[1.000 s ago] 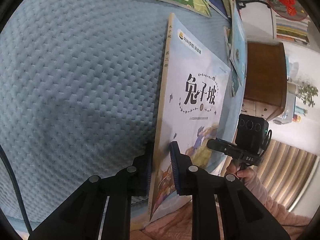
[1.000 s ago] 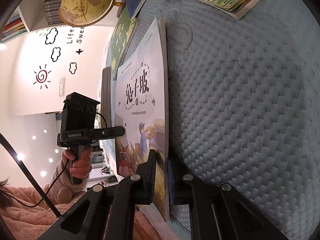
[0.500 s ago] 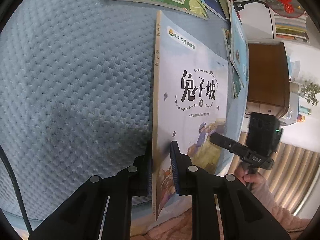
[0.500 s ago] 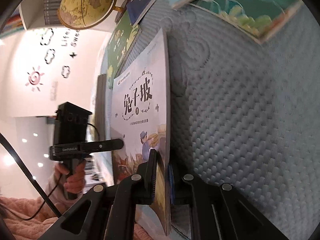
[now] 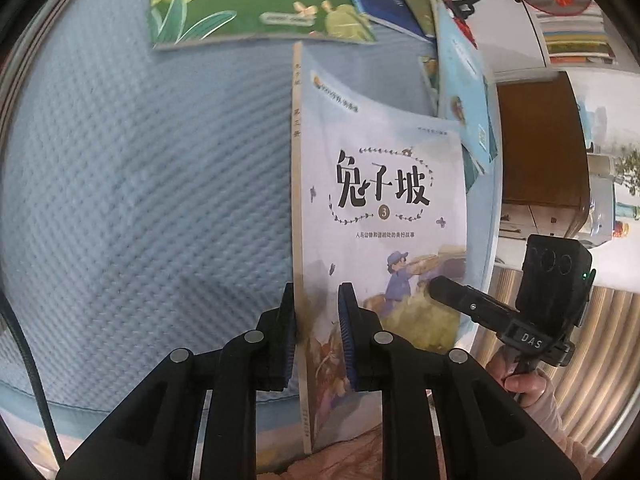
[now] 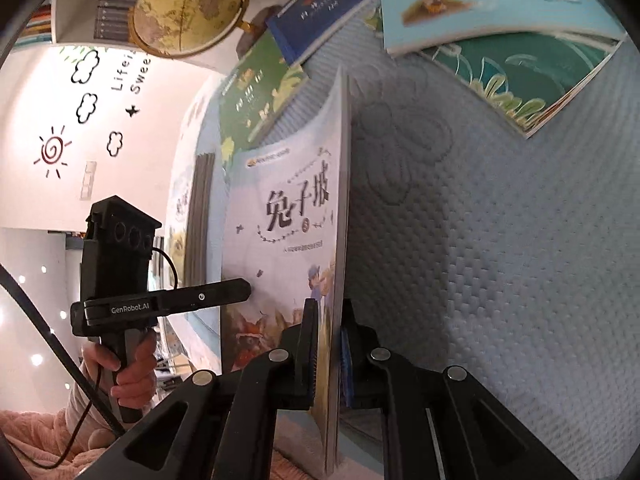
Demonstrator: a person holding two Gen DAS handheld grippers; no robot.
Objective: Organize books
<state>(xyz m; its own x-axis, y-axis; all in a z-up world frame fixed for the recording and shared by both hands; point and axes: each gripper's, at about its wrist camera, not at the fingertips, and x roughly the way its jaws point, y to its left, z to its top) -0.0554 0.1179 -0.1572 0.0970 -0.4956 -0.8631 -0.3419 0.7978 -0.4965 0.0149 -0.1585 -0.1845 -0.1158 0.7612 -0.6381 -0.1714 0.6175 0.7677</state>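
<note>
Pale-blue picture book [image 5: 384, 216] stands on edge above the quilted blue mattress [image 5: 140, 184], pinched at both lower edges. My left tongs [image 5: 316, 320] are clenched on its spine side; my right tongs [image 6: 330, 340] are clamped on its open edge. Other books [image 5: 256, 0] lie flat beyond it.

Right gripper [image 6: 329, 344] clamped on the lower edge of a pale illustrated book [image 6: 288, 240], held on edge above a light blue quilted mattress [image 6: 500, 260]. Left gripper [image 6: 224, 294] grips the book's opposite edge. Further books [image 6: 520, 72] lie beyond; globe [image 6: 188, 4] upper left.
</note>
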